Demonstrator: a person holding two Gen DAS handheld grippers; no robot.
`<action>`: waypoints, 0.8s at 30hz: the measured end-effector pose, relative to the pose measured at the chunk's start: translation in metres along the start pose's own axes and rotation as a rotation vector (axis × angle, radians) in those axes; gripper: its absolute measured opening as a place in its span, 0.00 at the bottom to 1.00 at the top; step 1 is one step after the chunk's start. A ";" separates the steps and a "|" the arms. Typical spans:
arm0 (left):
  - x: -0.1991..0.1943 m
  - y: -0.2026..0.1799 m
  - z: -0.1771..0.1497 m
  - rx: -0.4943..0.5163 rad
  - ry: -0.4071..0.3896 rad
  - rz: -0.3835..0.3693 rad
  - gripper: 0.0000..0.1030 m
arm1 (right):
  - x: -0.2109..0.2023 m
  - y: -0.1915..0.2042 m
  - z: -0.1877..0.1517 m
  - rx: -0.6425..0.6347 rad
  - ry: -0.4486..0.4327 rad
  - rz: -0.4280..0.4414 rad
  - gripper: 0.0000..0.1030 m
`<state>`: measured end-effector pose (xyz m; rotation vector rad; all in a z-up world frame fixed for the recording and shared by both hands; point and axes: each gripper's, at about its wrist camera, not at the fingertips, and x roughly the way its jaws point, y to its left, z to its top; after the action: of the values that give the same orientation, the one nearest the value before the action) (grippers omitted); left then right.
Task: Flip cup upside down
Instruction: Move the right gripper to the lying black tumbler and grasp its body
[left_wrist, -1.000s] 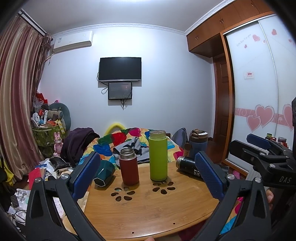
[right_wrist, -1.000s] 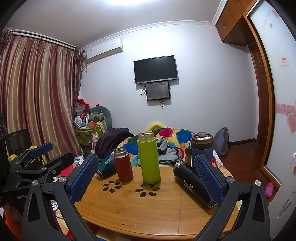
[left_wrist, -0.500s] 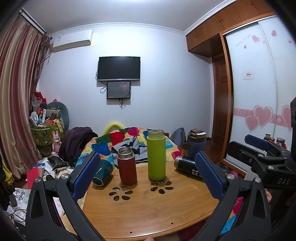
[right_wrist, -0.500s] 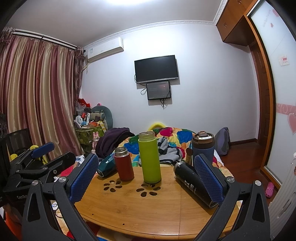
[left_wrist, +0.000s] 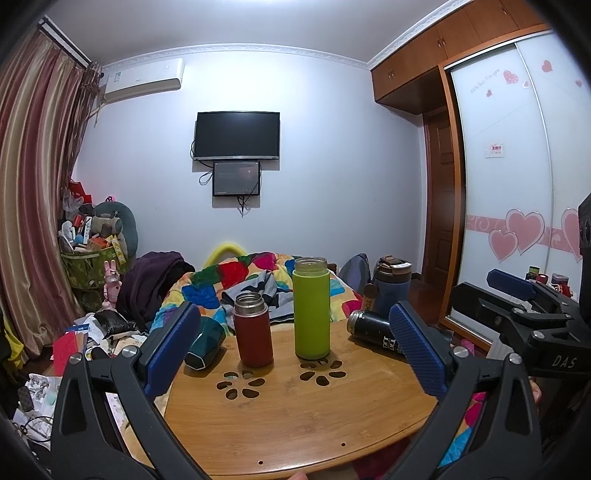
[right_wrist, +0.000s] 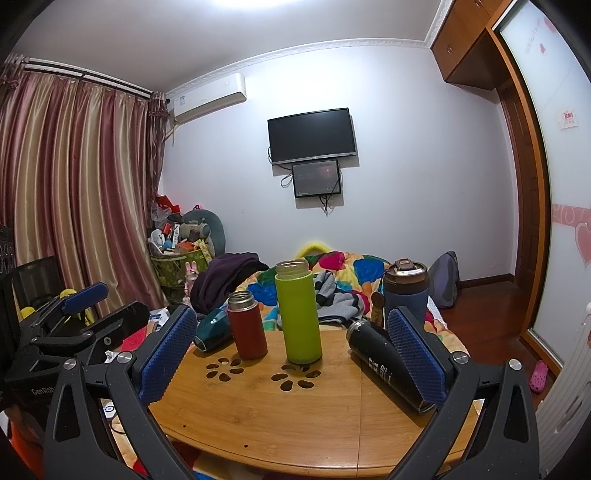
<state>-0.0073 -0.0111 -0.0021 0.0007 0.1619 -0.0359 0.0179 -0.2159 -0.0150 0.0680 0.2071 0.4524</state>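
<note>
While both grippers hang spread wide and empty at the near edge, the wooden bench (left_wrist: 295, 424) carries everything. The left gripper (left_wrist: 295, 354) and the right gripper (right_wrist: 291, 354) each frame the upright cups between their blue pads. The green cup (left_wrist: 311, 308) stands tallest, mouth up, near the middle; the black cup (right_wrist: 388, 365) lies on its side to the right. The red cup (left_wrist: 253, 329) stands just left of the green one (apart, not touching), and a teal cup (left_wrist: 203, 345) lies tipped at the left edge.
</note>
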 end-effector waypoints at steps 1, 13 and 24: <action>0.000 0.000 0.000 0.000 0.001 -0.001 1.00 | 0.001 -0.001 -0.001 0.001 0.001 0.000 1.00; 0.017 0.001 -0.003 0.003 0.047 -0.014 1.00 | 0.013 -0.012 -0.007 0.012 0.031 -0.006 1.00; 0.060 -0.012 -0.013 0.080 0.051 -0.037 1.00 | 0.053 -0.075 -0.040 0.026 0.180 -0.140 1.00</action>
<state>0.0490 -0.0249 -0.0249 0.0789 0.2113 -0.0790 0.0879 -0.2591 -0.0724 0.0383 0.3922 0.3157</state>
